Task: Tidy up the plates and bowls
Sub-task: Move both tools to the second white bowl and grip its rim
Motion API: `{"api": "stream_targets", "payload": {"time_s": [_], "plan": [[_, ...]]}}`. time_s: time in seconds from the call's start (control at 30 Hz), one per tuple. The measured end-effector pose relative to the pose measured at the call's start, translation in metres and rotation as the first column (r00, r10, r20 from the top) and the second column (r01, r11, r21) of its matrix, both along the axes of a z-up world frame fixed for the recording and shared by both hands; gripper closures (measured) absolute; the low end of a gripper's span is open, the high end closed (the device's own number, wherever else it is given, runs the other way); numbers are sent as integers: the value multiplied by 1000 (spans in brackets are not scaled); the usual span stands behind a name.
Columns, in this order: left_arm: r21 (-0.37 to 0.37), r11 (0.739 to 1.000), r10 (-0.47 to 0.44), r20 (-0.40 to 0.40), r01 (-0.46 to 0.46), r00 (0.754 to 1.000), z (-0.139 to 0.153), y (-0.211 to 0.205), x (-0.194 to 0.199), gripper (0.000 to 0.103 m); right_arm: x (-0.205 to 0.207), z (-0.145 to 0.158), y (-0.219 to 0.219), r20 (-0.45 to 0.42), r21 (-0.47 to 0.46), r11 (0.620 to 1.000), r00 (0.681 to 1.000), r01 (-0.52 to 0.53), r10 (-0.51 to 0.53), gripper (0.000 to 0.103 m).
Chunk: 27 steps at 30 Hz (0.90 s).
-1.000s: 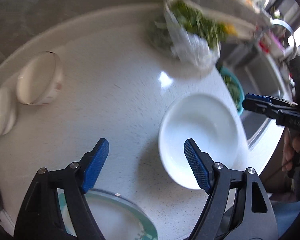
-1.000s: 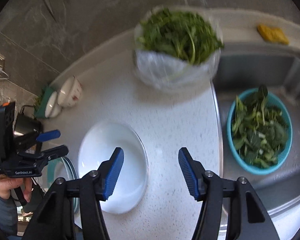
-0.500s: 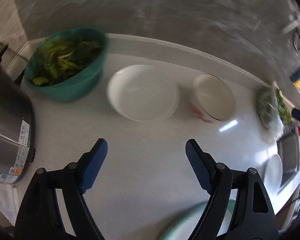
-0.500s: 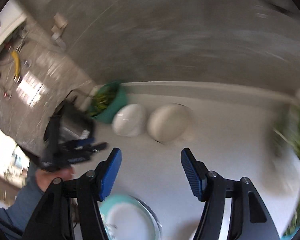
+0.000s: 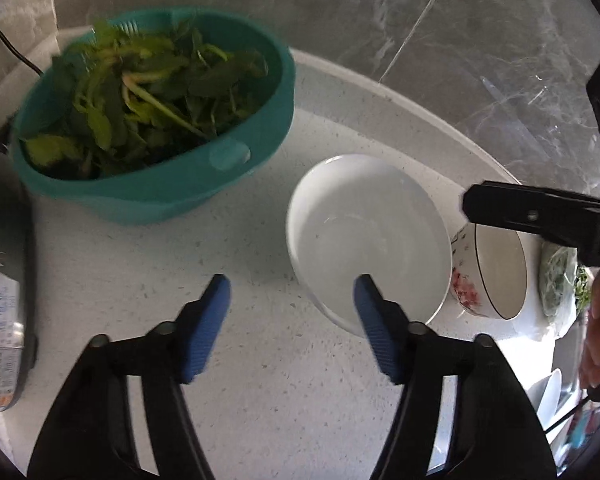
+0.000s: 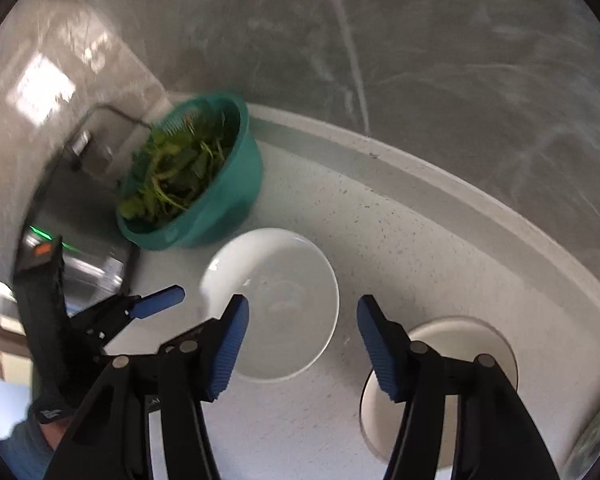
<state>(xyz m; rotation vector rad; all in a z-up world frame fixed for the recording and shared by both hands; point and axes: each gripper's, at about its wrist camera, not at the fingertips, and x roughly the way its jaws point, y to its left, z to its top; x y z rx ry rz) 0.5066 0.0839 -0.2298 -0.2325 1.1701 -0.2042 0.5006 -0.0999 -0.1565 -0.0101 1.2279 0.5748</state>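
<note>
Teal basin (image 5: 204, 184) now near, speckled counter (image 5: 260, 380)

Both the left gripper (image 5: 290, 294) and right gripper (image 6: 302, 314) point downward (jaws apart, just narrowing).

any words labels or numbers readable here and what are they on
No text can be read in either view.
Label on the steel cooker: printed lines and an orange mark, too blurred and curved away to read.
Left claw body, right wrist view: an orange patch and faint print low down, too small and blurred.
Flowered bowl: red flower pattern only, no lettering.
White bowl and teal colander: no markings visible.
</note>
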Motion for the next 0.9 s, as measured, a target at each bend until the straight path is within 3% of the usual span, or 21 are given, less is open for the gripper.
{"api": "stream_targets", "payload": {"time_s": [0.33,0.37,0.4,0.63,0.9], "plan": [[12,1000,4,-43,-3,999,-24,-2,20,45,18,-42,19,-69,-110,994,998,-22,14,48],[12,1000,3,-43,-2,999,-25,-1,22,48,19,-46,21,-79,-117,993,997,-19,10,48],[5,1000,2,-41,-2,999,-28,-1,25,58,21,-50,23,-92,-126,992,996,-15,3,48],[-38,999,-33,-48,31,998,-37,-16,38,88,22,-71,32,-143,-180,983,990,-34,8,84],[-36,999,-33,-62,30,998,-46,-21,33,92,20,-74,28,-161,-158,987,987,-22,-4,90]]}}
